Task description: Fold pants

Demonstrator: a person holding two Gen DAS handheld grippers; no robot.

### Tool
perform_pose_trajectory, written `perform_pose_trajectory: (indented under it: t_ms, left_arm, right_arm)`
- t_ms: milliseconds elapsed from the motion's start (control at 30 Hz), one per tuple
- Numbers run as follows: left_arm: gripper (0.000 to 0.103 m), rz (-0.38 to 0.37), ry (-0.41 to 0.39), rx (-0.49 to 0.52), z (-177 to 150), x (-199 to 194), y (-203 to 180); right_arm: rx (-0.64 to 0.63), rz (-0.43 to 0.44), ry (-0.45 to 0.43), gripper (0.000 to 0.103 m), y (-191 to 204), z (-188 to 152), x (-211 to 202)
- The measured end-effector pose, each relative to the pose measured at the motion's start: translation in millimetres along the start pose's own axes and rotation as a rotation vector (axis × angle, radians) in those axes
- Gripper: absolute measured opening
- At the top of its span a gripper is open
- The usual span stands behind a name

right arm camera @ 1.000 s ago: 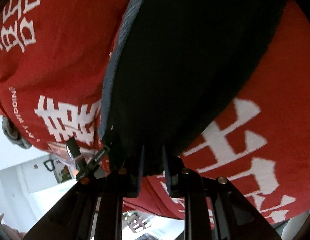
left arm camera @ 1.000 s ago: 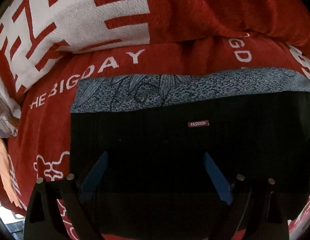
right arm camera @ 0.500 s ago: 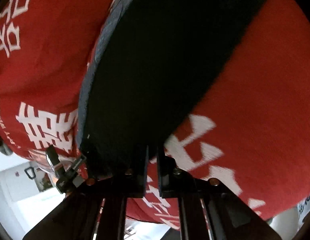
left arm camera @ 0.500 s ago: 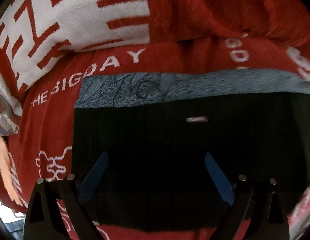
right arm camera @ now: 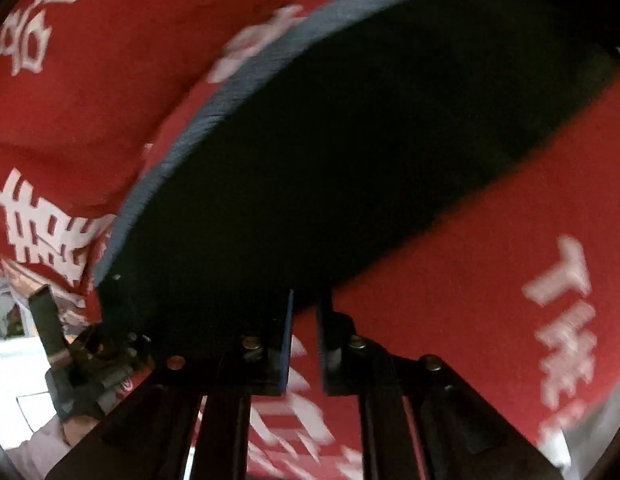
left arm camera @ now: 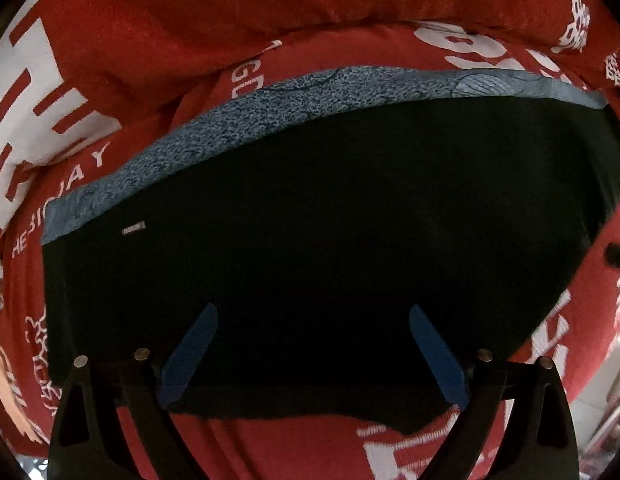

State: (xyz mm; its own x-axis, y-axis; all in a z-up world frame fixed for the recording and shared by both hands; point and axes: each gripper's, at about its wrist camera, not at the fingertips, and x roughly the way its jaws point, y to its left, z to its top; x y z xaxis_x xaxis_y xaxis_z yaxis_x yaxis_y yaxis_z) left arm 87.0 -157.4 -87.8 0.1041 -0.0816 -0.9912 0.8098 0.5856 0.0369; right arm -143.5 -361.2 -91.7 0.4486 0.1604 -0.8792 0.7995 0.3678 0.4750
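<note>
The pants (left arm camera: 330, 240) are black with a blue-grey patterned band (left arm camera: 310, 100) along the far edge, lying folded flat on a red blanket (left arm camera: 190, 20). My left gripper (left arm camera: 312, 312) is open, its blue fingers (left arm camera: 190, 352) spread wide just above the near part of the black cloth. In the right wrist view the pants (right arm camera: 350, 160) fill the middle. My right gripper (right arm camera: 304, 300) has its jaws nearly together at the near edge of the pants; no cloth shows in the narrow gap.
The red blanket with white lettering (right arm camera: 562, 320) covers the whole surface and bunches into a ridge behind the pants. The other gripper and a hand (right arm camera: 70, 380) show at the lower left of the right wrist view, near the bed edge.
The left view has swung right, so the pants label slid to the left. The right gripper has moved along the pants' near edge, and the red blanket now shows between its jaws.
</note>
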Motion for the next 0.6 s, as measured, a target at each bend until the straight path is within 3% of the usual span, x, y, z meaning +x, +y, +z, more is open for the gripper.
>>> perform_pose_trajectory:
  t_ms: [133, 267, 400, 433, 467, 600]
  left_arm:
    - [0.098, 0.000, -0.048, -0.024, 16.9, -20.8, -12.7]
    - [0.098, -0.051, -0.061, -0.056, 45.9, -24.8, -49.6]
    - [0.098, -0.091, -0.057, -0.065, 74.1, -22.7, -98.8]
    - [0.098, -0.093, -0.060, -0.068, 82.5, -18.1, -108.1]
    - [0.098, -0.091, -0.054, -0.068, 88.2, -13.3, -119.0]
    - [0.098, -0.045, 0.010, -0.021, 94.3, 6.0, -144.9]
  right_arm:
    - [0.204, 0.035, -0.148, 0.034, -72.3, 33.1, -50.4]
    - [0.406, 0.057, -0.259, 0.034, -135.6, 71.0, -76.1]
    - [0.422, 0.025, -0.268, 0.034, -162.9, 102.7, -76.6]
    - [0.418, 0.028, -0.247, 0.030, -169.1, 109.6, -72.9]
    - [0.420, 0.027, -0.230, 0.009, -179.8, 113.0, -71.8]
    - [0.413, 0.047, -0.218, 0.007, -195.6, 108.3, -71.4]
